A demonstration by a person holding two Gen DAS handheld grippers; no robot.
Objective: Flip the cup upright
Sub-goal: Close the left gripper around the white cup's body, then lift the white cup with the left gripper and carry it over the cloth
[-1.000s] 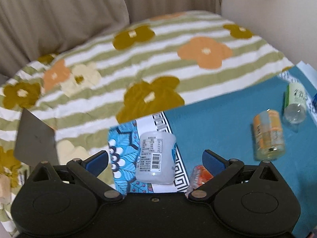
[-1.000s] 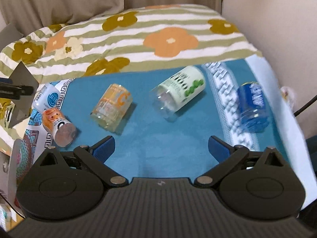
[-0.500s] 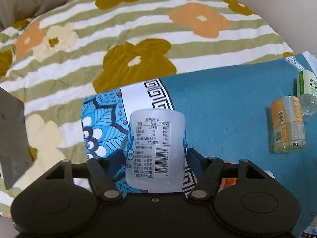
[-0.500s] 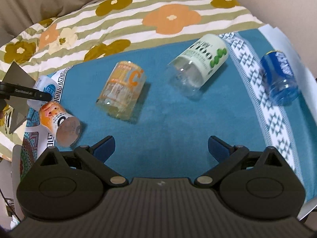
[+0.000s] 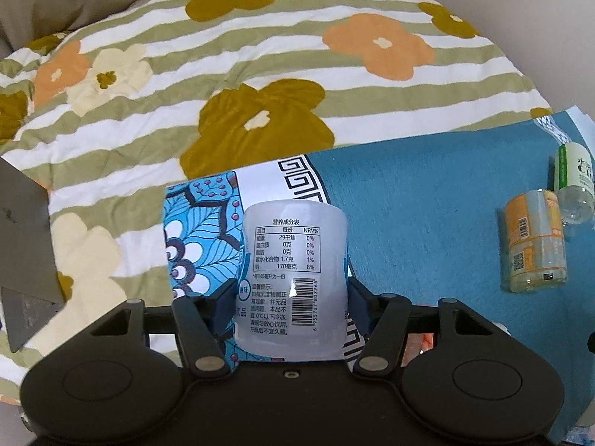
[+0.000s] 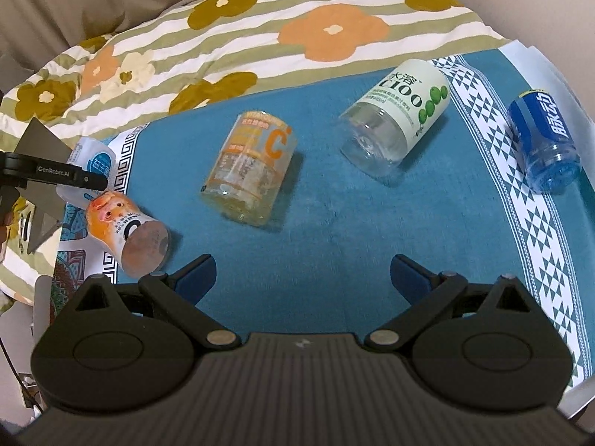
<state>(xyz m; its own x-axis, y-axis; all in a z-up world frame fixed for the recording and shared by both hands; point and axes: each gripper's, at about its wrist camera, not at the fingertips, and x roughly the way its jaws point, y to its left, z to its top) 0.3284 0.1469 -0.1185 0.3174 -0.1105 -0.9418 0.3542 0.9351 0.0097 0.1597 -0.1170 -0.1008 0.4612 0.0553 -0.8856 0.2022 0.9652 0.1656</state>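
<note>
My left gripper (image 5: 293,303) is shut on a white cup (image 5: 293,278) with a printed nutrition label and barcode; the cup lies on its side on the patterned edge of the blue mat (image 5: 409,215). The same cup (image 6: 95,160) shows at the far left of the right wrist view, with the left gripper's body over it. My right gripper (image 6: 303,273) is open and empty above the mat (image 6: 334,241). Ahead of it lie an orange cup (image 6: 249,178), a green-labelled clear cup (image 6: 396,115), a blue cup (image 6: 544,141) and an orange cartoon cup (image 6: 126,228), all on their sides.
The mat lies on a bed with a striped flower-print cover (image 5: 260,67). A grey wedge-shaped piece (image 5: 22,256) stands at the left. The orange cup (image 5: 533,241) and the green-labelled cup (image 5: 572,182) lie at the right in the left wrist view. A wall rises at the far right.
My left gripper moved forward over the white cup and closed on it. My right gripper moved forward and lower over the mat, still open.
</note>
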